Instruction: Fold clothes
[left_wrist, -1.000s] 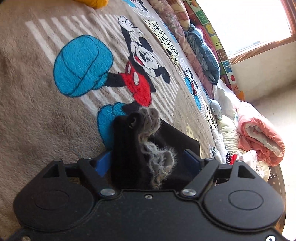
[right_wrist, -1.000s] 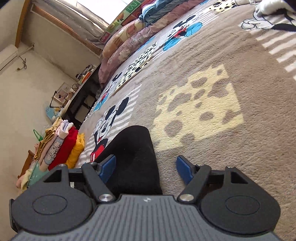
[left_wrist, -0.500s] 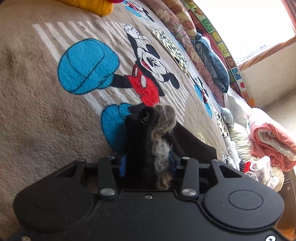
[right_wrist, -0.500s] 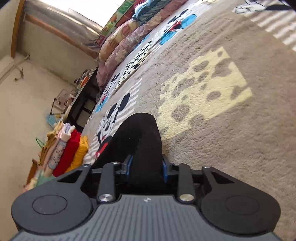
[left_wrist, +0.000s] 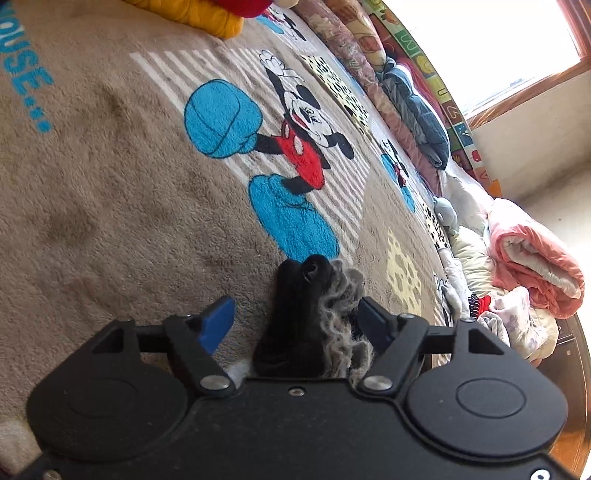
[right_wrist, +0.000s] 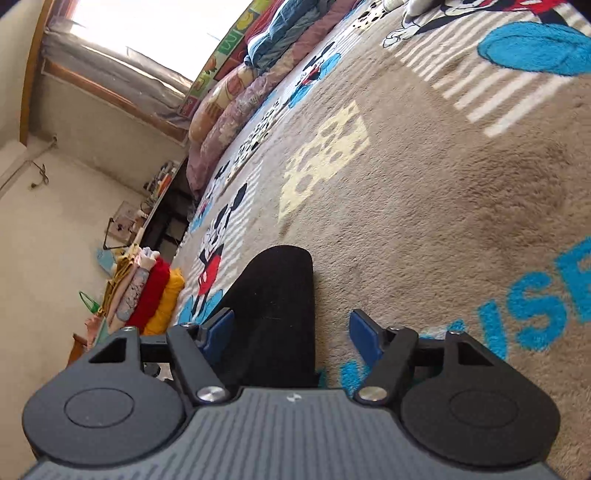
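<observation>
A black garment with a grey fleecy lining lies on the brown Mickey Mouse blanket. In the left wrist view its bunched end sits between the fingers of my left gripper, which is open; the right finger touches the lining. In the right wrist view the black garment lies flat between the blue pads of my right gripper, which is open, with the left pad at the cloth's edge.
A stack of folded clothes, yellow and red among them, stands at the blanket's edge and shows in the left wrist view. Rolled quilts and pillows line the far side. A pink quilt and loose laundry lie at right.
Both grippers shut on the black garment half a second ago and have now opened. The garment has moved across the blanket toward the blue lettering and lies released.
</observation>
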